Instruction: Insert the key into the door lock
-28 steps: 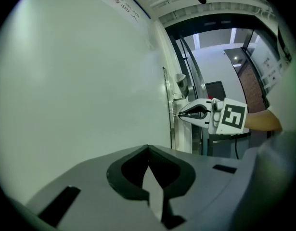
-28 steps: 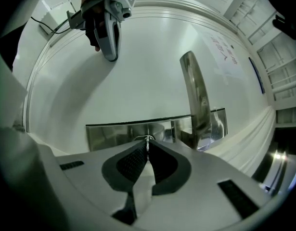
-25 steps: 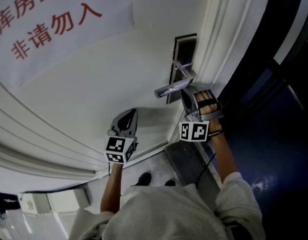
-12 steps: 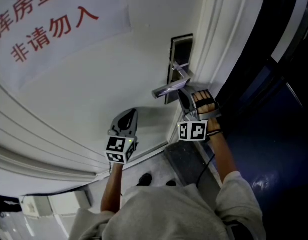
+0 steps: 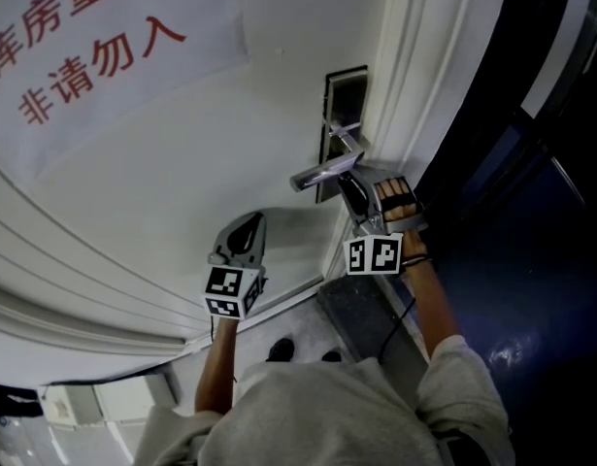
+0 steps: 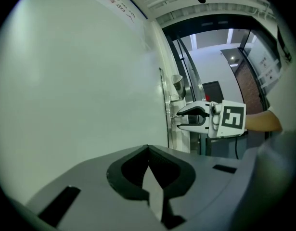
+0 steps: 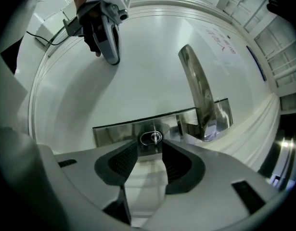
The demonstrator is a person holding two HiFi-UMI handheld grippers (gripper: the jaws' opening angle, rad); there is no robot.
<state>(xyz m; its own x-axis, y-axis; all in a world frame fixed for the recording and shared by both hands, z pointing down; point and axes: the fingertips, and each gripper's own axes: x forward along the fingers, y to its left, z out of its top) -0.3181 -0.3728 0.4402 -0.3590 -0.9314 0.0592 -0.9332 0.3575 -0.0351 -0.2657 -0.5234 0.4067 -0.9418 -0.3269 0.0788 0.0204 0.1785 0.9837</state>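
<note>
White door [image 5: 230,144], metal lock plate [image 5: 346,93], lever handle [image 5: 321,175], paper sign [image 5: 104,47]

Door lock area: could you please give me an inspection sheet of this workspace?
Surface: white door, upright.
Job's things: key sits in the lock plate, beside the lever handle.
Clutter: nothing seen.
Grippers: right gripper fingers opening either side of the key, not pressing it; left gripper shut, empty, near the door.
Cables: black cable trails from the left gripper.
Surroundings: paper sign with red writing on the door.

A white paper sign [image 5: 94,56] with red characters hangs left of the moulded frame [image 5: 419,76] and dark glass panel [image 5: 531,250].
</note>
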